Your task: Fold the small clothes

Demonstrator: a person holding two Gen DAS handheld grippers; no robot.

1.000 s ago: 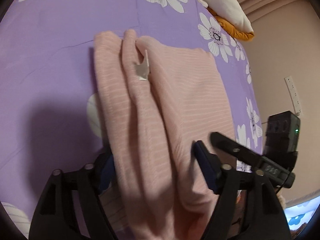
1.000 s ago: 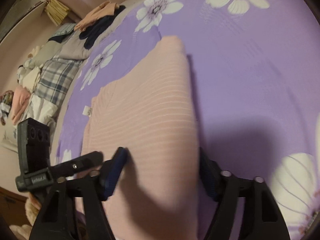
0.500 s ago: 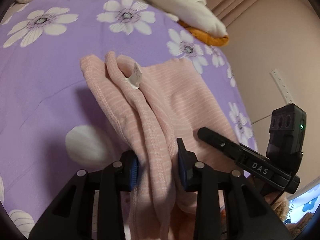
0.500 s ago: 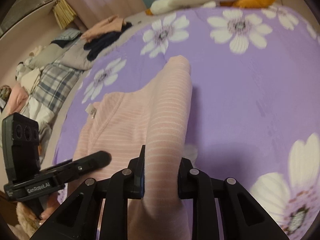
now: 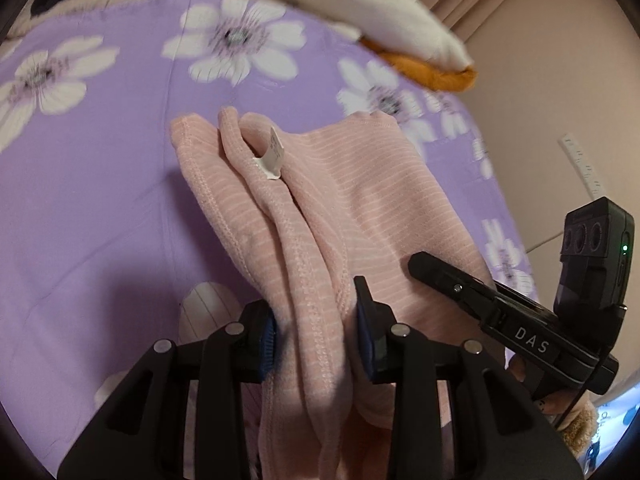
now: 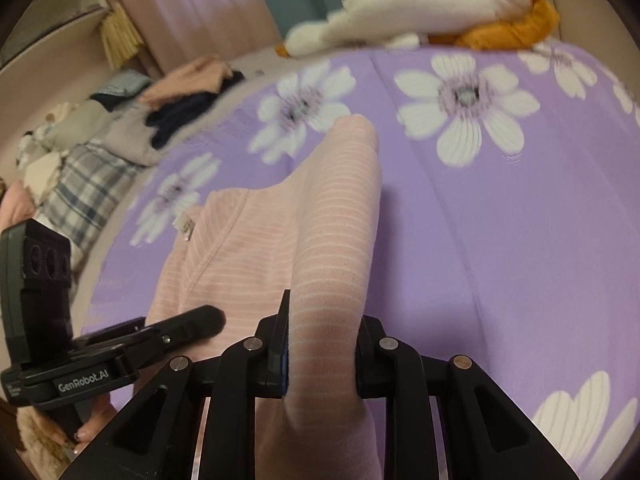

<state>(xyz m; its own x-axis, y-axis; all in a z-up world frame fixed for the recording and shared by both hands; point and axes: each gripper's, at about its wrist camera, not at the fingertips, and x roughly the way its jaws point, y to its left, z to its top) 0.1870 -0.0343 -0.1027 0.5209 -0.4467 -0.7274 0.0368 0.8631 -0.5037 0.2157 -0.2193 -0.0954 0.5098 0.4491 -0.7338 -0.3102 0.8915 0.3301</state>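
A pink garment with thin white stripes [image 5: 352,200] lies on a purple bedspread with white flowers [image 5: 100,200]. A white label [image 5: 273,156] stands up at its far edge. My left gripper [image 5: 316,336] is shut on a bunched fold at the garment's near left side. My right gripper [image 6: 322,354] is shut on the rolled right edge of the same garment [image 6: 320,220], lifted off the spread. Each gripper shows in the other's view: the right one in the left wrist view [image 5: 500,308], the left one in the right wrist view [image 6: 120,344].
A white and orange plush toy [image 5: 380,20] lies at the far edge of the bed. A heap of other clothes [image 6: 100,140], plaid, navy and peach, lies along the left side. A beige wall [image 5: 560,100] rises on the right, curtains [image 6: 200,12] behind.
Both grippers went from open around the garment's near edge to shut on it. They have since lifted and drawn the fabric up, so more of the bed's far end shows.
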